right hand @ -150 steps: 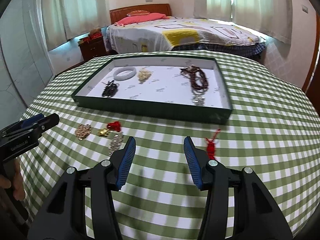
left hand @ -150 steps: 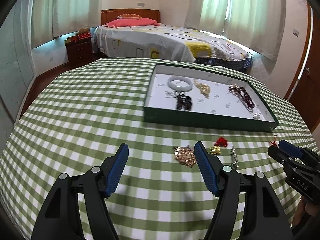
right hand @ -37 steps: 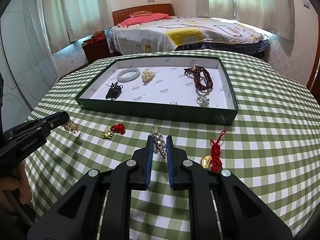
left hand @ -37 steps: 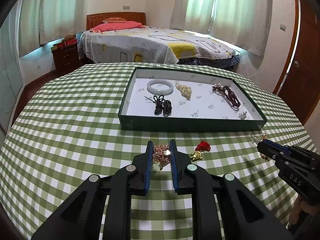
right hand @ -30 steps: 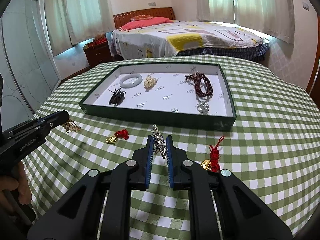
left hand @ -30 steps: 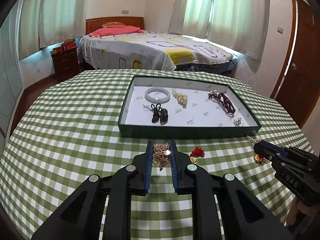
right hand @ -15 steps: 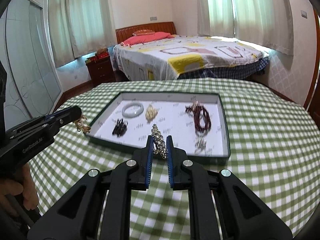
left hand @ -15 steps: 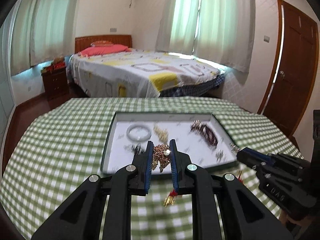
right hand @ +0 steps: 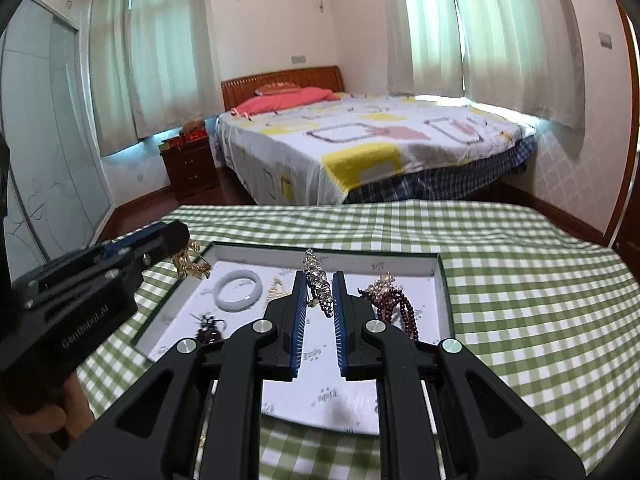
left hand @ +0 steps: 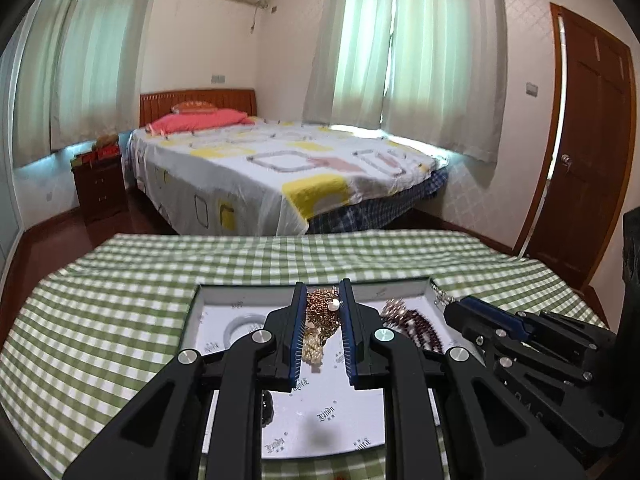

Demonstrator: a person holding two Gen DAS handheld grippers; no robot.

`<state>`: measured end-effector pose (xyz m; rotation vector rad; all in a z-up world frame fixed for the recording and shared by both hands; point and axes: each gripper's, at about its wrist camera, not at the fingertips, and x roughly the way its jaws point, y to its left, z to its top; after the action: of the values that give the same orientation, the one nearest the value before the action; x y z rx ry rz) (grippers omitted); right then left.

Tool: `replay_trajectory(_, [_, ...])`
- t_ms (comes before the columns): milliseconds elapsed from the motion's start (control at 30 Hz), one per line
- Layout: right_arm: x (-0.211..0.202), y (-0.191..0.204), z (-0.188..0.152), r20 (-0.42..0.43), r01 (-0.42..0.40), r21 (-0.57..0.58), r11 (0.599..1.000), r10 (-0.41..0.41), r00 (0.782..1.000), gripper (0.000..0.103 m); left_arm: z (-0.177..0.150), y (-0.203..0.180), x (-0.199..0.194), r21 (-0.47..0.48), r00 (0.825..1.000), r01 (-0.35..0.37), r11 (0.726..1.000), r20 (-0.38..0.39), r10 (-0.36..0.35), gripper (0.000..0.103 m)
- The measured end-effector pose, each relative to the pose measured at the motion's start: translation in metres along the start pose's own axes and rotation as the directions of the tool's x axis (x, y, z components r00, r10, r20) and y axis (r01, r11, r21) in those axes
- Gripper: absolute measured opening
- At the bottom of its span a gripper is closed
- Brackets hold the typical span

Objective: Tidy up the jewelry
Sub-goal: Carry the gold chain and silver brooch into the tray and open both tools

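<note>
Green-checked cloth covers the tabletop. Left claw clamped on a gold beaded piece, held in the air over the white-lined tray. Right claw clamped on a silver crystal piece, also above the tray. Lying in the tray: white bangle, dark red bead strand, black ornament.
</note>
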<state>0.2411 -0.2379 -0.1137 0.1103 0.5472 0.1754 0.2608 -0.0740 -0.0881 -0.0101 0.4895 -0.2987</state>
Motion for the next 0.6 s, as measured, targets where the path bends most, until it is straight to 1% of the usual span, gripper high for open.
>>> replay_trajectory(167, [0.041, -0.004, -0.012, -0.068, 0.017, -0.005, 1.0, -0.017, 0.998, 0.013, -0.02, 0.006, 0.042, -0.015, 0.995, -0.018, 1.0, -0.097, 0.016, 0.017])
replay_trajectory(267, [0.063, -0.007, -0.019, -0.124, 0.018, -0.003, 1.0, -0.018, 0.992, 0.013, -0.032, 0.008, 0.065, -0.009, 0.986, -0.028, 1.0, -0.162, 0.026, 0.017])
replay_trajectory(333, [0.072, -0.007, -0.025, -0.149, 0.025, -0.004, 1.0, -0.025, 0.988, 0.013, -0.038, 0.009, 0.075, -0.006, 0.98, -0.036, 0.999, -0.196, 0.034, 0.017])
replay_trajectory(500, [0.088, -0.008, -0.034, -0.205, 0.029, 0.003, 1.0, -0.028, 0.978, 0.013, -0.048, 0.015, 0.094, -0.03, 0.962, -0.049, 0.998, -0.27, 0.039, 0.017])
replay_trajectory(600, [0.093, -0.011, -0.035, -0.219, 0.029, 0.009, 1.0, -0.026, 0.975, 0.014, -0.05, 0.013, 0.096, -0.027, 0.959, -0.044, 0.999, -0.282, 0.034, 0.017])
